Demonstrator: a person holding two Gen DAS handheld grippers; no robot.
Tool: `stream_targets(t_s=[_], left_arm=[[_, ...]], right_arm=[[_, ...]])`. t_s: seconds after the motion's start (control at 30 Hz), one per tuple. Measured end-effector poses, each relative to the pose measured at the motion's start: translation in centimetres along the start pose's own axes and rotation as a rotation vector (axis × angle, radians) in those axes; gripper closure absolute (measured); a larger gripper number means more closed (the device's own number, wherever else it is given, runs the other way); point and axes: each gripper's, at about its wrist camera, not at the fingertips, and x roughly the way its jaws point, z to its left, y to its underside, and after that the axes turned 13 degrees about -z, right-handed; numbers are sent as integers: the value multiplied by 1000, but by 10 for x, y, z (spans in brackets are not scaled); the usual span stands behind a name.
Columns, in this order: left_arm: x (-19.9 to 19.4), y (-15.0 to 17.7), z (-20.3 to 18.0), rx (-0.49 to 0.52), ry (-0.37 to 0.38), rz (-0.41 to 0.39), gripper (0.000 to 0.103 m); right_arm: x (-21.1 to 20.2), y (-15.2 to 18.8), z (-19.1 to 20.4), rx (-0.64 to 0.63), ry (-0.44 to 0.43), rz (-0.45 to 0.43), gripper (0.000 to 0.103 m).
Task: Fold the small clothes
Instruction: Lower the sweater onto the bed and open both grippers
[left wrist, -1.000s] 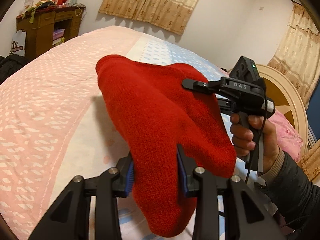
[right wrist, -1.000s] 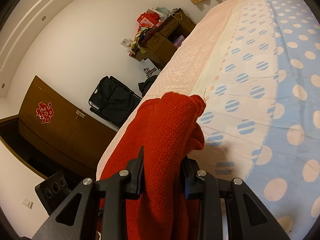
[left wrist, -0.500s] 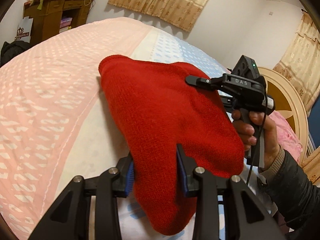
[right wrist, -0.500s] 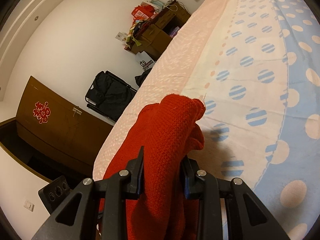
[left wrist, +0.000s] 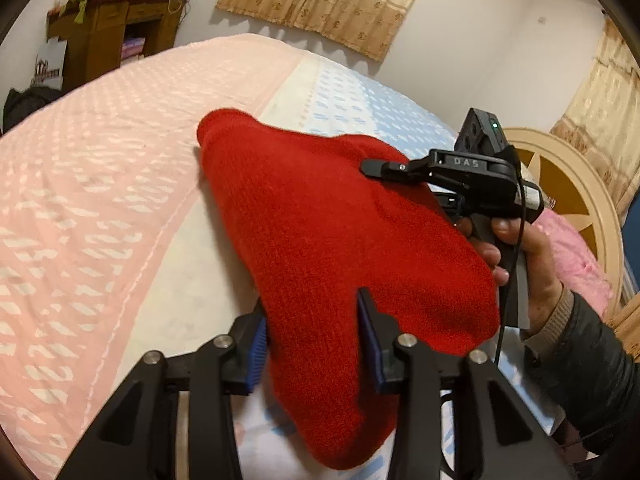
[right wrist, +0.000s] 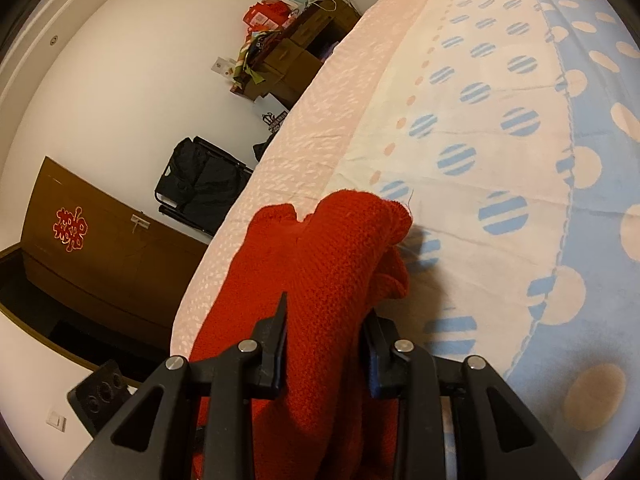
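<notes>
Red knitted wool is filling the middle of both views: a small sweater [left wrist: 344, 232], already bunched or doubled over into a thick wad, is hanging between the two grippers just above the bed [left wrist: 100, 168]. In the left wrist view the left gripper [left wrist: 314, 344] is sitting at the bottom centre of the frame with the lower edge of the sweater between its blue-padded fingers [left wrist: 258, 346]. Its jaws are opening at this moment, and the cloth is looking slack against the pads rather than squeezed. At the right of that frame the right gripper [left wrist: 374, 168], carried by a hand [left wrist: 516, 252] in a dark sleeve, is reaching onto the upper right edge of the sweater.

In the right wrist view the right gripper [right wrist: 324, 344] is at the bottom centre, and its jaws are opening too, though the knit [right wrist: 320, 272] is bulging thickly between the fingers and touching both of them. The sweater's far end is drooping toward the dotted blue and white part of the bedspread [right wrist: 500, 128] in the centre of the frame.

Judging by this, at least one fold is looking done and the wad is being set down. What is left seems to be laying it flat, smoothing it and perhaps folding once more; whether any other clothes are waiting I cannot tell.
</notes>
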Motion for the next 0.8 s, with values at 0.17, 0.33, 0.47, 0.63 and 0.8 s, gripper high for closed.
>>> stream_targets(t_s=[0.17, 0.33, 0.47, 0.63, 0.8], left_arm=[[1, -4, 0, 5, -13, 10, 58], [-4, -6, -3, 25, -27, -2, 57], [-16, -17, -5, 43, -47, -56, 48], [-18, -38, 8, 31, -98, -129, 32], [11, -37, 21, 42, -151, -72, 32]], right_arm=[[-2, -1, 6, -49, 34, 11, 69], [3, 1, 4, -55, 88, 31, 69], [-1, 2, 2, -64, 121, 24, 65], [-24, -1, 20, -142, 149, -30, 56], [-65, 8, 57, -210, 12, -82, 43]])
